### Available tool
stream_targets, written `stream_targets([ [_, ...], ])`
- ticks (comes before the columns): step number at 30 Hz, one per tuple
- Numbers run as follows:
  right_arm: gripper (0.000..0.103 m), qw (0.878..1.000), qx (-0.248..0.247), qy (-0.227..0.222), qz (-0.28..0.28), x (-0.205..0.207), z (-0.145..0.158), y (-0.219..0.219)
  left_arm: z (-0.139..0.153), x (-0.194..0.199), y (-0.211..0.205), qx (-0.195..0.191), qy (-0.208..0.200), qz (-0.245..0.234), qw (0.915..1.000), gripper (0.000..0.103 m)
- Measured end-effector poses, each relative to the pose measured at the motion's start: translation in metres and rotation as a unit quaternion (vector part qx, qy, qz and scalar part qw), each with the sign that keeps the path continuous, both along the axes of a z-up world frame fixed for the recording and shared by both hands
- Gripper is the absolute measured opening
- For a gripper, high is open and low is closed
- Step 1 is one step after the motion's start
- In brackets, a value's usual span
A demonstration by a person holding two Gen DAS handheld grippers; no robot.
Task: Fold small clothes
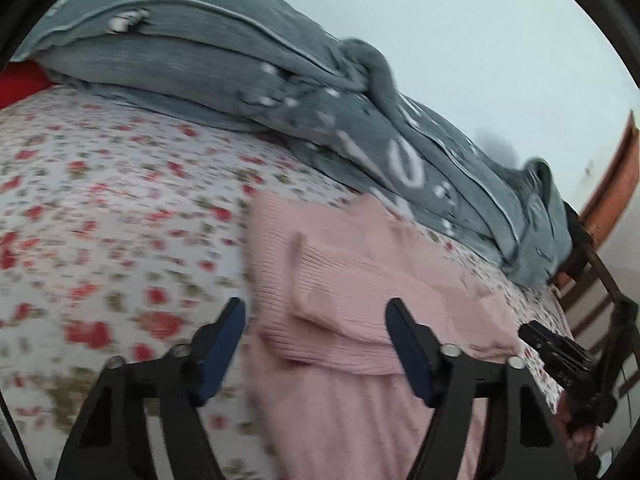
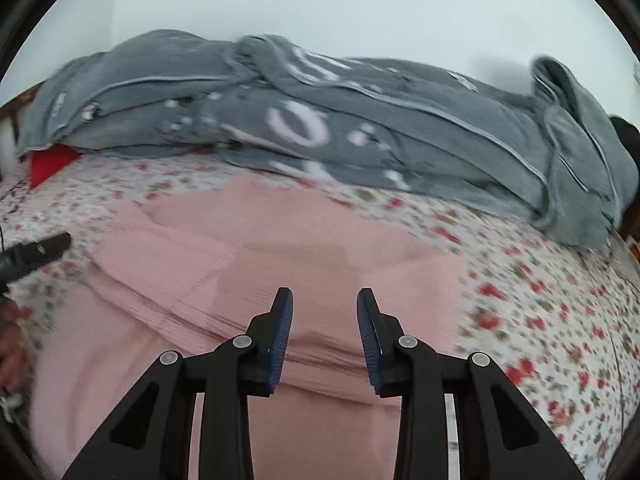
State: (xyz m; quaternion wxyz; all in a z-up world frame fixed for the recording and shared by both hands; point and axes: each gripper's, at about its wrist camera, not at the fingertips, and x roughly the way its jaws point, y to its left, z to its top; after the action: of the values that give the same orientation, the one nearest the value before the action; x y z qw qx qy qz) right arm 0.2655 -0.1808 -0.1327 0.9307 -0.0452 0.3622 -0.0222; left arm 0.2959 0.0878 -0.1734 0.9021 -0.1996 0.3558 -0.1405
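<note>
A pink ribbed knit garment (image 1: 352,280) lies on the floral bedsheet (image 1: 120,208), with a sleeve folded across its body. My left gripper (image 1: 316,312) is open and empty, just above the garment's left edge. In the right wrist view the garment (image 2: 280,240) fills the middle, its sleeve folded over at the left. My right gripper (image 2: 325,304) is open and empty, hovering over the garment's middle. The right gripper also shows at the right edge of the left wrist view (image 1: 556,348), and the left gripper at the left edge of the right wrist view (image 2: 36,254).
A grey blanket (image 1: 240,64) with white lettering is heaped along the far side of the bed by the white wall; it also shows in the right wrist view (image 2: 360,120). A red item (image 2: 48,164) peeks from under it. A wooden bed frame (image 1: 612,196) is at the right.
</note>
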Motion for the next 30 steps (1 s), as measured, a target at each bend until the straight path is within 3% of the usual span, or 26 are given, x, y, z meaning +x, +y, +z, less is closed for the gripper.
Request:
stream_targets([
  [2, 0.033, 1.000, 0.016, 0.001, -0.008, -0.003, -0.009, -0.020, -0.006, 0.004, -0.014, 0.007, 0.009, -0.012, 0.9999, 0.051],
  [5, 0.035, 0.998, 0.054, 0.007, -0.013, -0.003, -0.026, -0.040, -0.016, 0.009, -0.029, 0.028, 0.017, -0.018, 0.9993, 0.049],
  [10, 0.035, 0.994, 0.111, 0.017, -0.008, -0.002, -0.039, -0.054, -0.021, 0.015, -0.027, -0.002, 0.026, -0.025, 0.9993, 0.049],
  [14, 0.035, 0.996, 0.092, 0.016, -0.005, -0.005, -0.042, -0.047, -0.024, 0.023, -0.011, -0.065, 0.037, -0.003, 0.9972, 0.049],
  [16, 0.038, 0.996, 0.086, 0.014, -0.003, -0.006, -0.042, -0.045, -0.026, 0.027, -0.010, -0.077, 0.038, 0.009, 0.9962, 0.045],
  [17, 0.040, 0.996, 0.087, 0.013, -0.001, -0.007, -0.042, -0.045, -0.027, 0.028, -0.011, -0.077, 0.040, 0.014, 0.9961, 0.036],
  [18, 0.041, 0.996, 0.089, 0.014, 0.001, -0.008, -0.042, -0.045, -0.029, 0.030, -0.012, -0.074, 0.045, 0.017, 0.9961, 0.020],
  [20, 0.042, 0.996, 0.089, 0.015, 0.002, -0.007, -0.042, -0.045, -0.033, 0.033, -0.011, -0.078, 0.054, 0.015, 0.9954, 0.008],
  [30, 0.050, 0.997, 0.073, 0.016, 0.013, -0.008, -0.042, -0.039, -0.012, 0.006, -0.001, -0.127, 0.007, 0.012, 0.9918, 0.007],
])
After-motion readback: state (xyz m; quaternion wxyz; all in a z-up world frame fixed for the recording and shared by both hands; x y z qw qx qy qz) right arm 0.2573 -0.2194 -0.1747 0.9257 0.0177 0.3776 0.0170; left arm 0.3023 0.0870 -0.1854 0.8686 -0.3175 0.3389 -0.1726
